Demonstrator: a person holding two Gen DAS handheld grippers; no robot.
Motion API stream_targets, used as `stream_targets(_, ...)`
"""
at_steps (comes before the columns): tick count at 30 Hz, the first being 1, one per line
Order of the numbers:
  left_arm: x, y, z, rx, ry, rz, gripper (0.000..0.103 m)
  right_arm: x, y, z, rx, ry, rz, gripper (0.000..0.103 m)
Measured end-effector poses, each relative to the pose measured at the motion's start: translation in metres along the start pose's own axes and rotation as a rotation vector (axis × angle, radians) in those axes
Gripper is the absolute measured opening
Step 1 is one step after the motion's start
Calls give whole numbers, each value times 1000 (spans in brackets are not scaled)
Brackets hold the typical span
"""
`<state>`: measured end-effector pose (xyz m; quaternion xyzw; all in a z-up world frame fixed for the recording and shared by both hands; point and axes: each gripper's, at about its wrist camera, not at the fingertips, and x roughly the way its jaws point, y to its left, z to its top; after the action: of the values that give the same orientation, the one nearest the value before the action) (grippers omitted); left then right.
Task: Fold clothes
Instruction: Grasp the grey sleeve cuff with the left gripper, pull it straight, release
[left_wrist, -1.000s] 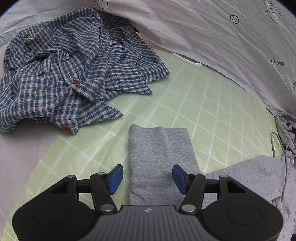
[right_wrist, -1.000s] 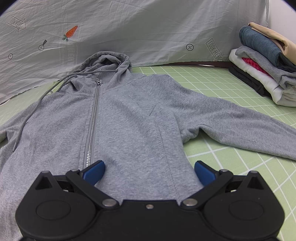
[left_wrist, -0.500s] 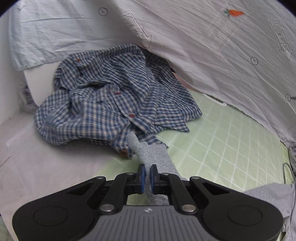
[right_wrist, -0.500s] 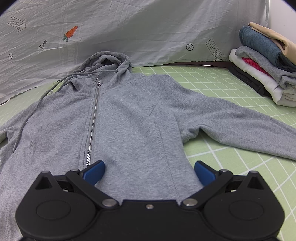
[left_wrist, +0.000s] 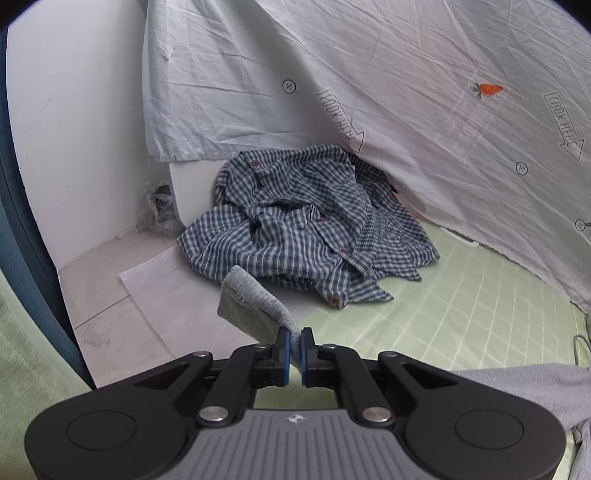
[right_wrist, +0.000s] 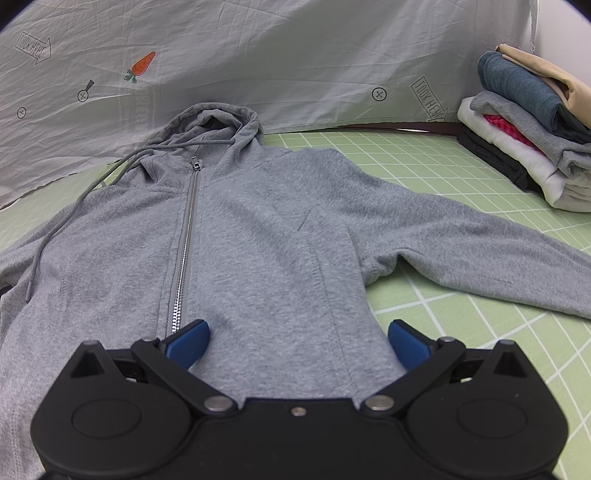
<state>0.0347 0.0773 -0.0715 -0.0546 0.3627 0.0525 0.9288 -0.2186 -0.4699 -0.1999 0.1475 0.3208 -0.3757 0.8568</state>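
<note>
between the blue pads of the left gripper (left_wrist: 294, 350) a grey sleeve cuff (left_wrist: 251, 308) is clamped, the pads pressed together on the fabric and the cuff standing up and leaning to the gripper's left, lifted off the surface. straight ahead of this gripper, well apart from it, a blue and white checked shirt (left_wrist: 303, 225) lies crumpled in a heap against a white wall (left_wrist: 74, 147) and a hanging pale sheet (left_wrist: 406, 92) printed with arrows and a small carrot. to the gripper's right a green mat (left_wrist: 461, 306) with a white grid spreads out, and at the far right edge more grey fabric of the same garment shows.

over on the other side, the right gripper (right_wrist: 297, 341) hovers with its blue pads spread wide apart, gripping nothing. directly under and ahead of it a grey zip hoodie (right_wrist: 266, 229) lies flat, front up, on the green mat. its silver zipper (right_wrist: 184, 236) runs just left of the gripper's left pad up to the hood (right_wrist: 214, 122), which rests against the sheet. a drawstring (right_wrist: 62, 229) trails off to the left. one sleeve (right_wrist: 480, 243) stretches out to the right. far right and ahead sits a stack of folded clothes (right_wrist: 524, 129).
</note>
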Motion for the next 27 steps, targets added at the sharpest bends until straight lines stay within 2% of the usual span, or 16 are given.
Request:
stream_targets(5, 11, 14, -39, -14, 125, 25, 12, 0, 0, 0, 0, 0, 0, 103)
stream_targets(7, 16, 19, -55, -21, 175, 35, 17, 0, 0, 0, 0, 0, 0, 103)
stream_targets(11, 15, 27, -67, -32, 219, 43, 24, 0, 0, 0, 1, 0, 0, 103)
stream_targets(18, 8, 37, -70, -45, 237, 104, 34, 0, 0, 0, 2, 0, 1, 103)
stream_targets(21, 1, 33, -66, -47, 220, 89, 44, 0, 0, 0, 2, 0, 1, 103)
stream_targets(27, -10, -1, -62, 26, 182, 23, 58, 0, 0, 0, 3, 0, 2, 103)
